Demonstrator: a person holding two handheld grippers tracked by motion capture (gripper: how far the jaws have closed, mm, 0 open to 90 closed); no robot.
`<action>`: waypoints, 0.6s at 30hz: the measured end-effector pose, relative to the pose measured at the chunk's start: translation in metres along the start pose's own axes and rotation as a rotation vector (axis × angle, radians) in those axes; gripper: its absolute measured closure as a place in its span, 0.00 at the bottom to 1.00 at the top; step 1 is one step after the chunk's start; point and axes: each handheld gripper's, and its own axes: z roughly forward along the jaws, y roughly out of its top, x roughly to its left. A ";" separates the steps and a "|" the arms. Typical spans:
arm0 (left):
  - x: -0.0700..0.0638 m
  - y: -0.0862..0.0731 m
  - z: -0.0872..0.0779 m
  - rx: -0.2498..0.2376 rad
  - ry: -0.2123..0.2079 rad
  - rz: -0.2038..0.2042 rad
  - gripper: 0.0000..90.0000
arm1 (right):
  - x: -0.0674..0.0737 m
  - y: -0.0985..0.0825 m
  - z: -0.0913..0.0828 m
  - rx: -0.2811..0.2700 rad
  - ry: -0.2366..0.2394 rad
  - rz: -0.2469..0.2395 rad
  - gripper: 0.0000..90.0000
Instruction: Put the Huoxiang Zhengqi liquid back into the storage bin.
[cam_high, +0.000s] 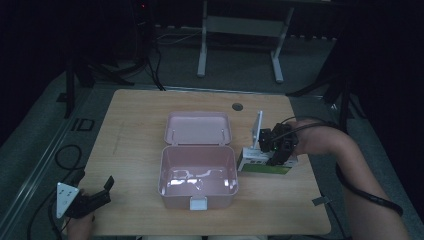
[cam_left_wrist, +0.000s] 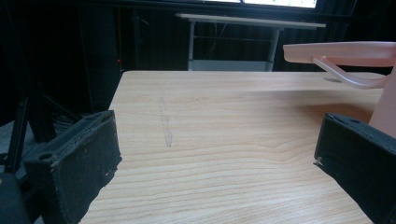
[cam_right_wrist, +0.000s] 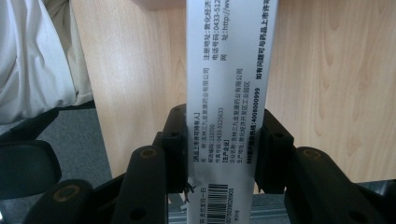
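While the right gripper (cam_high: 278, 150) is hanging over the right part of the surface (cam_high: 135, 120), its fingers (cam_right_wrist: 173, 144) are clenching a white and green box (cam_high: 262, 164), pressing on its two long sides. Seen in the right gripper view, the box (cam_right_wrist: 226, 93) is running straight out between the two fingers, with its printed white face turned to the camera and its barcode end sitting down by the gripper body. From the high view, the box is lying just to the right of the pink case (cam_high: 197, 197), near its right wall and not touching it, and the gripper is covering part of the box's top. Whether the box is resting on the surface or lifted off it is hard to make out. The small print is too fine to read. The left gripper (cam_high: 95, 196) is waiting at the near left corner, fingers (cam_left_wrist: 77, 172) released and spread, grasping nothing. The case is standing open with its lid (cam_high: 198, 128) folded back, and its tub is holding nothing.
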 end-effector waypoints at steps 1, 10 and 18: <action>0.000 0.000 0.000 0.000 0.000 0.000 0.00 | 0.000 0.002 -0.002 0.000 0.002 0.002 0.69; 0.000 0.000 0.000 -0.001 0.000 -0.001 0.00 | 0.004 0.019 -0.013 0.003 0.000 -0.011 0.69; 0.000 0.000 0.000 -0.002 -0.001 -0.003 0.00 | 0.008 0.044 -0.017 -0.012 0.003 -0.042 0.69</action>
